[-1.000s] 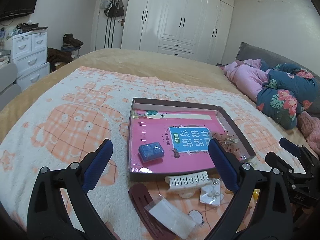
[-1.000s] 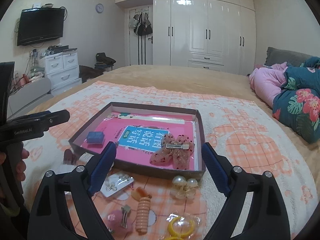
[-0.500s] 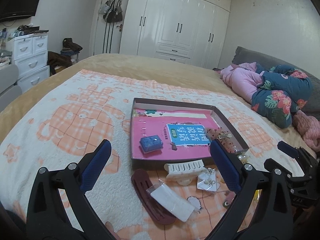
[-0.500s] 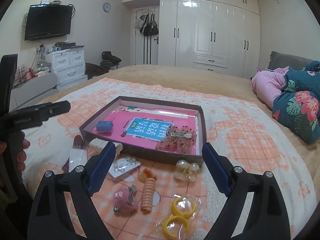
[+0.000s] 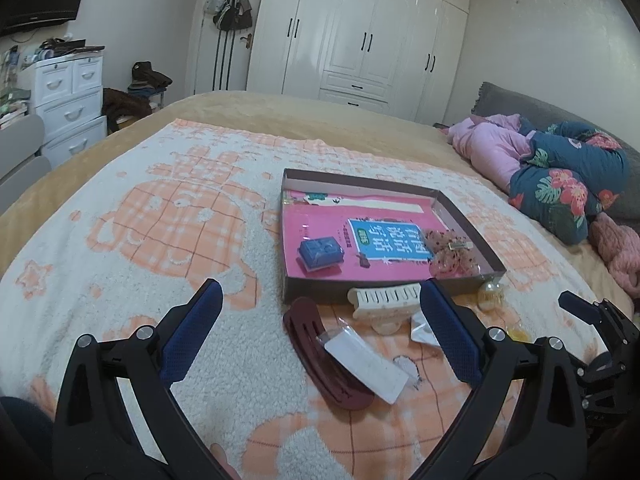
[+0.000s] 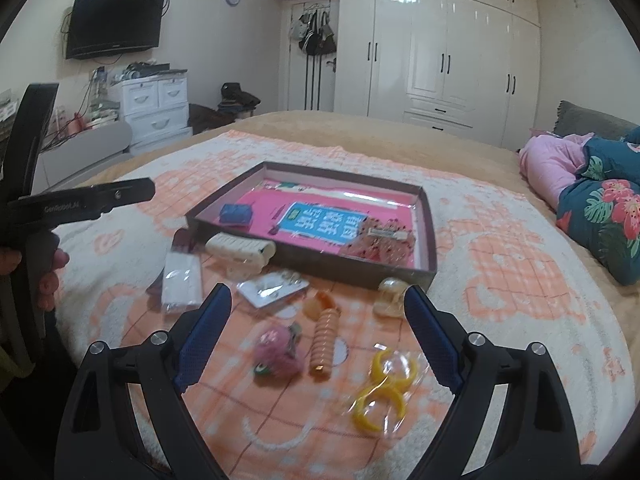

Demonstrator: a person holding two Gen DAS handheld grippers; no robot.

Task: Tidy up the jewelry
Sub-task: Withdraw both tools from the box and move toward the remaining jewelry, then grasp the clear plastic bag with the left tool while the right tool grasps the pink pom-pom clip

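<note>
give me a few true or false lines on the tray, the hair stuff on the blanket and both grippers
1. The blue box lies inside the tray. True.
2. The white claw clip lies inside the tray. False: it lies on the blanket, against the tray's near wall.
3. The right gripper is open and holds nothing. True.
4. The left gripper is shut on the dark red clip. False: it is open, and the clip lies on the blanket.
5. The yellow rings lie on the blanket in a clear bag. True.
</note>
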